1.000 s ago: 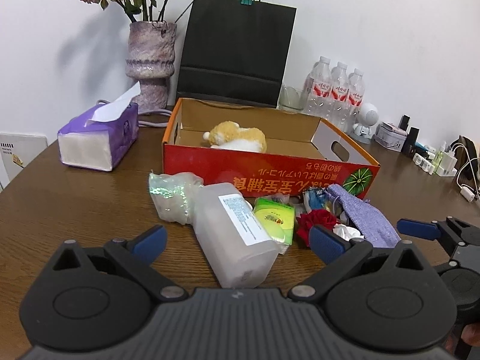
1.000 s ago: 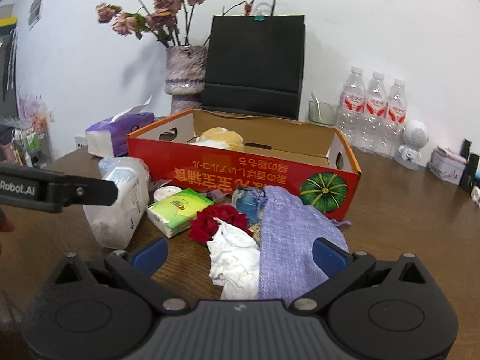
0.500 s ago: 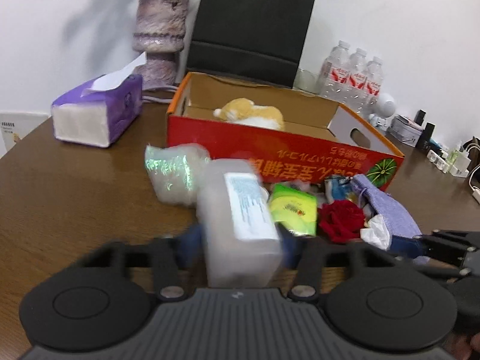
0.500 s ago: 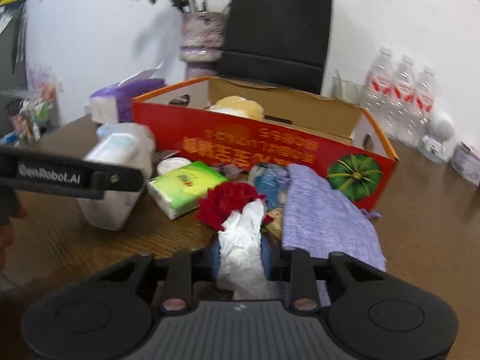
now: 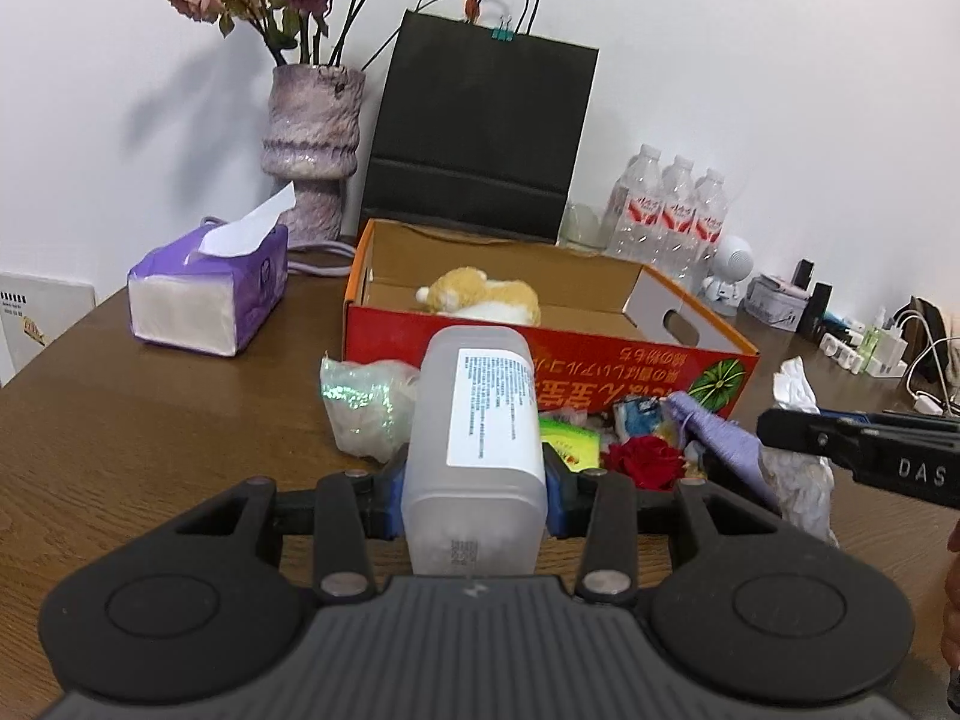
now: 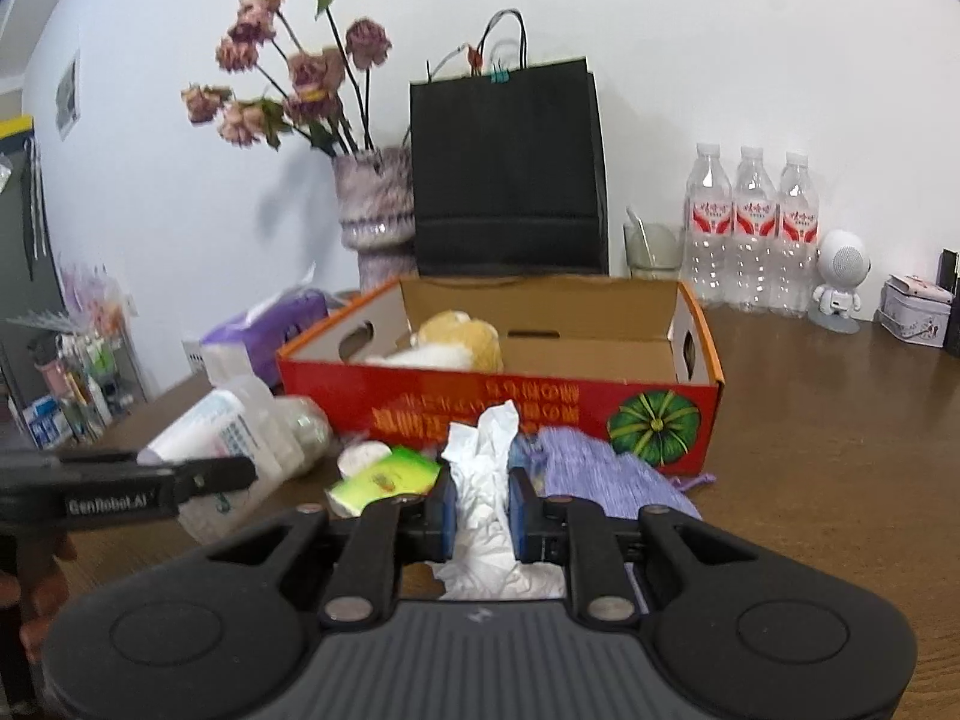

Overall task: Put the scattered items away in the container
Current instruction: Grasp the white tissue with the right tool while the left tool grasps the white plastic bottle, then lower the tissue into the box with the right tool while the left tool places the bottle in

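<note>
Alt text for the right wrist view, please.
The right gripper is shut on a crumpled white tissue, in front of a red cardboard box holding a plush toy. A purple pouch lies alongside on the table.

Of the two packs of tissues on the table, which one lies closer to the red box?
The small green tissue pack, lying right in front of the red box. The purple tissue box stands apart, off to the box's side.

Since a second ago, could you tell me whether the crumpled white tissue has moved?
Yes. The crumpled white tissue has risen: pinched in the right gripper, its tip now overlaps the red box front.
</note>
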Demonstrator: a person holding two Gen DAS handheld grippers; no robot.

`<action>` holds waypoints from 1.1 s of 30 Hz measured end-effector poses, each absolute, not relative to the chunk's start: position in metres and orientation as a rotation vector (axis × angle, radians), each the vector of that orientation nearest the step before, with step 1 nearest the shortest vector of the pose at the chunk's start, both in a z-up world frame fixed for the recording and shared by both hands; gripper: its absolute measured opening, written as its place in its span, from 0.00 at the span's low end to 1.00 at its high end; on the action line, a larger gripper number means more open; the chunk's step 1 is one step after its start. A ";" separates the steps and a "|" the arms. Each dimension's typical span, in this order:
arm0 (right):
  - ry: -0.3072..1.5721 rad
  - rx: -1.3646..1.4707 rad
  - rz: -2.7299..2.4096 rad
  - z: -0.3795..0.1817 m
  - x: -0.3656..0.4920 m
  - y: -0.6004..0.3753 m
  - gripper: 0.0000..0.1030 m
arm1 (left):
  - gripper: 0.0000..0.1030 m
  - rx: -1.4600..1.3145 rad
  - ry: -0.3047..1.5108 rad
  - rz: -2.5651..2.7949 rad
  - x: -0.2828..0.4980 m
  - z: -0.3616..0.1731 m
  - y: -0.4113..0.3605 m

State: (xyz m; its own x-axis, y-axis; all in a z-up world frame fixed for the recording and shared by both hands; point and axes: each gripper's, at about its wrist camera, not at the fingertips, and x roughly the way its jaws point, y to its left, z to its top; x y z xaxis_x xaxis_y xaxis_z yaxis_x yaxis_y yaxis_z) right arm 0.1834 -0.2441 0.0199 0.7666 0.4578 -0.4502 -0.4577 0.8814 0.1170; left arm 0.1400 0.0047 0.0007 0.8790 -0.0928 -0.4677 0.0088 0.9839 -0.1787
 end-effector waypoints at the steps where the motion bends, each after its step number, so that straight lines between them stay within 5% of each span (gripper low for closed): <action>1: 0.485 0.010 0.503 0.022 0.183 -0.243 0.16 | 0.40 -0.177 0.492 -0.058 0.139 0.002 0.004; 20: 0.426 0.082 0.504 0.064 0.207 -0.231 0.16 | 0.40 -0.171 0.412 -0.099 0.157 0.039 -0.003; 33: 0.352 0.136 0.445 0.079 0.273 -0.225 0.16 | 0.40 -0.223 0.360 -0.113 0.235 0.061 -0.011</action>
State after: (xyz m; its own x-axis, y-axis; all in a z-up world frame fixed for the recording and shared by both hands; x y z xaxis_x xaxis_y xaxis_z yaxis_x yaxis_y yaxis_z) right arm 0.2726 -0.2247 0.0790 0.8436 0.4431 -0.3034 -0.3967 0.8950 0.2042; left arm 0.2349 -0.0110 0.0613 0.9298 -0.1491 -0.3366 0.0699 0.9692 -0.2363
